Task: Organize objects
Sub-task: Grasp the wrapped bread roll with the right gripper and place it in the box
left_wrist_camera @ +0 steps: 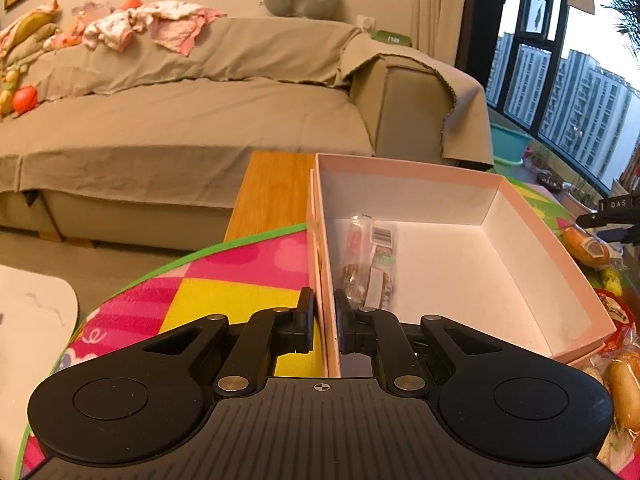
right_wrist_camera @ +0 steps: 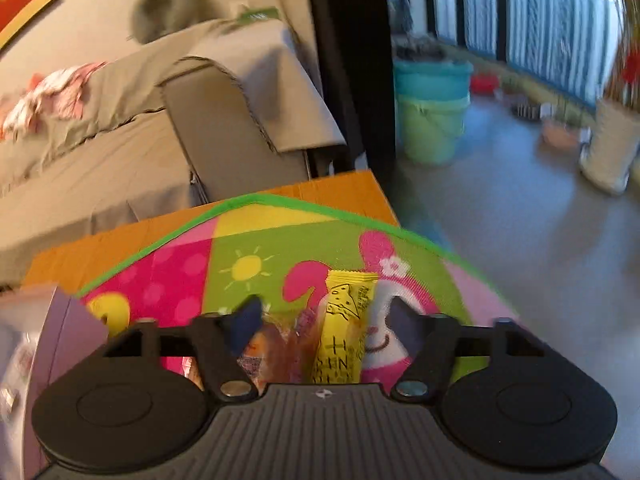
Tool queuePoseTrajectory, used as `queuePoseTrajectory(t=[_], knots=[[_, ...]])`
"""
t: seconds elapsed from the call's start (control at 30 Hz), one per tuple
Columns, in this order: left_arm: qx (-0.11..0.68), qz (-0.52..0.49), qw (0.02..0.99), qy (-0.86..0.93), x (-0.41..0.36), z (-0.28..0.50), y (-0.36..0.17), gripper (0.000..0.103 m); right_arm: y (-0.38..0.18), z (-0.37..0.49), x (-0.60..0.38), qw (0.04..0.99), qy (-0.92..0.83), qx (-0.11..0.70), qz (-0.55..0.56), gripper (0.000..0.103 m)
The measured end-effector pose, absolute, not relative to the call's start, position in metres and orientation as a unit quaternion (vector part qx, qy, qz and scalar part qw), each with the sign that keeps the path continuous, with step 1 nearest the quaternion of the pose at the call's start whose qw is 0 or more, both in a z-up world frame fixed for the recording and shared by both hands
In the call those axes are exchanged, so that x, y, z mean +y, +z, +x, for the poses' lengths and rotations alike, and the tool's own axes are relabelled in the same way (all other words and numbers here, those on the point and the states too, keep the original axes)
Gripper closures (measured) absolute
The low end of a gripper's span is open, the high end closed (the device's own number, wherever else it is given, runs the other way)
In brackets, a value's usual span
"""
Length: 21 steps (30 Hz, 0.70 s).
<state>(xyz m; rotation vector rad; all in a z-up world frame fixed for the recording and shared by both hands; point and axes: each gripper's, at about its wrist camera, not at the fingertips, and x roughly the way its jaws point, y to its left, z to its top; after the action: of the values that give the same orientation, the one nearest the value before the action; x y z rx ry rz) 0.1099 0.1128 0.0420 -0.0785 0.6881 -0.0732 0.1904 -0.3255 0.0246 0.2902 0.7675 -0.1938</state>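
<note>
In the left wrist view my left gripper (left_wrist_camera: 325,312) is shut on the near left wall of the pink box (left_wrist_camera: 560,248), one finger outside and one inside. The box holds a clear snack packet (left_wrist_camera: 370,266) with a barcode label. In the right wrist view my right gripper (right_wrist_camera: 326,320) is open above the colourful mat (right_wrist_camera: 280,252). A yellow snack stick (right_wrist_camera: 344,320) and an orange wrapped snack (right_wrist_camera: 276,350) lie between its fingers, untouched. The box corner (right_wrist_camera: 60,320) shows at the left.
Wrapped breads and snacks (left_wrist_camera: 618,376) lie right of the box; my other gripper (left_wrist_camera: 612,216) shows there. The mat covers an orange wooden table (left_wrist_camera: 272,188). A grey sofa (left_wrist_camera: 200,100) stands behind. Buckets (right_wrist_camera: 432,112) stand on the floor by the windows.
</note>
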Motion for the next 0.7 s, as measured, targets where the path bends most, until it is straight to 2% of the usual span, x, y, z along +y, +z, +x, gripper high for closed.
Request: queuePoseTrajectory(t=[0.07,0.2,0.4,0.43,0.47,0.53,0.7], knots=[[0.337,-0.039,0.94,-0.035,0.112,0.11,0.042,0.091,0.021,0.191,-0.33,0.908,-0.083,0.376,0.166,0.05],[0.338,-0.041,0.94,-0.034,0.112,0.11,0.043,0.091,0.024,0.167,-0.31,0.911,-0.016,0.387,0.143,0.057],[0.339,-0.043,0.939,-0.035,0.112,0.11,0.042,0.091,0.033,0.111,-0.271,0.907,0.087,0.404,0.077,0.056],[0.339,-0.044,0.939,-0.035,0.112,0.11,0.042,0.091,0.037,0.102,-0.265,0.908,0.095,0.403,0.063,0.053],[0.339,-0.045,0.939,-0.035,0.112,0.11,0.042,0.091,0.04,0.094,-0.259,0.911,0.1,0.398,0.047,0.039],[0.34,-0.046,0.939,-0.035,0.112,0.11,0.042,0.091,0.047,0.086,-0.251,0.91,0.121,0.396,0.032,0.021],[0.342,-0.044,0.938,-0.034,0.112,0.108,0.041,0.091,0.044,0.068,-0.236,0.9,0.147,0.41,-0.016,0.019]])
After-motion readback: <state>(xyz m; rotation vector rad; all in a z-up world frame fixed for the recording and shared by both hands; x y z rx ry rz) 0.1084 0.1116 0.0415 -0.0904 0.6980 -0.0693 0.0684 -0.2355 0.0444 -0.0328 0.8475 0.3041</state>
